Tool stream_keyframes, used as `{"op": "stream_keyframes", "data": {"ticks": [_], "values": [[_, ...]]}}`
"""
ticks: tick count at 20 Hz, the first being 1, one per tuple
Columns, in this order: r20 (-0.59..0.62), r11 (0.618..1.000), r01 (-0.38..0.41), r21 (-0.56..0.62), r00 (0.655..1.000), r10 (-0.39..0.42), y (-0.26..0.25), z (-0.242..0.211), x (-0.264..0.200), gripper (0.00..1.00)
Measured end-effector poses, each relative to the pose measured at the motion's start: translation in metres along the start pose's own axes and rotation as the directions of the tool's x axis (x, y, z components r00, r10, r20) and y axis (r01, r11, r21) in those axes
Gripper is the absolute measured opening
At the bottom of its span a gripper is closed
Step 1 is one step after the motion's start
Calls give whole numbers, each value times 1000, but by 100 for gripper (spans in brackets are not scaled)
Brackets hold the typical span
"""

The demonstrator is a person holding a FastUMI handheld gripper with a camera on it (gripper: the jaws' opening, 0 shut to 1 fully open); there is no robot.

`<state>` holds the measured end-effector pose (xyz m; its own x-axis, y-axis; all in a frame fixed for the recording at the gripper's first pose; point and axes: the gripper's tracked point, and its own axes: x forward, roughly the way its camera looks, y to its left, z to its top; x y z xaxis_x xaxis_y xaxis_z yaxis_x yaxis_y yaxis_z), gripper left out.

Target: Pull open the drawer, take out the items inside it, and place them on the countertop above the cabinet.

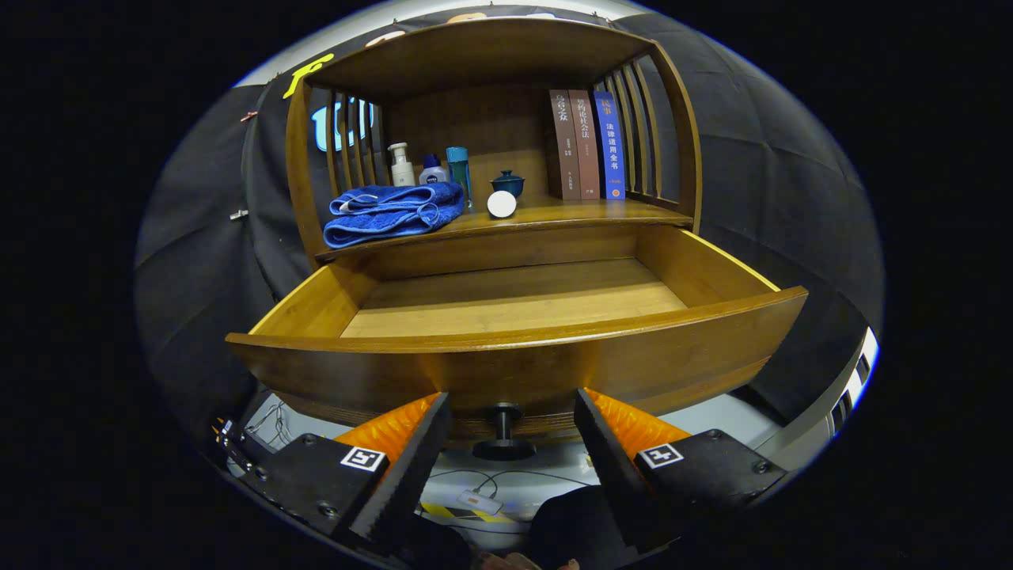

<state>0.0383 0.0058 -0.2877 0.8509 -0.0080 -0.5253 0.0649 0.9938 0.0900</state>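
Observation:
The wooden drawer (514, 348) stands pulled far out of the cabinet, and its bare board floor (514, 299) holds nothing I can see. Its black knob (504, 431) hangs under the front panel, between my two fingers but apart from both. My gripper (510, 423) is open, its orange-and-black fingers (411, 451) spread wide just below the drawer front. On the countertop (570, 212) above the drawer lie a folded blue towel (393, 212), a white round lid (502, 203), a dark blue lidded cup (507, 183), a white pump bottle (401, 165), a small blue-capped bottle (433, 170) and a teal bottle (458, 168).
Three upright books (587, 144) stand at the right of the countertop against slatted side rails (633, 127). A wooden top board (475, 51) roofs the shelf. Below the drawer are a pale floor, cables and a small white device (479, 501).

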Motion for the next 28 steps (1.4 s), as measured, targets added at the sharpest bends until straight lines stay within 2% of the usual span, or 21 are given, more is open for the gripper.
{"op": "stream_keyframes", "data": {"ticks": [5,21,28], "values": [[9,1000,-9,12,1000,9,-1,8,14,100],[43,999,-28,24,999,27,6,61,116,100],[47,999,-29,23,999,28,6,76,145,100]]}}
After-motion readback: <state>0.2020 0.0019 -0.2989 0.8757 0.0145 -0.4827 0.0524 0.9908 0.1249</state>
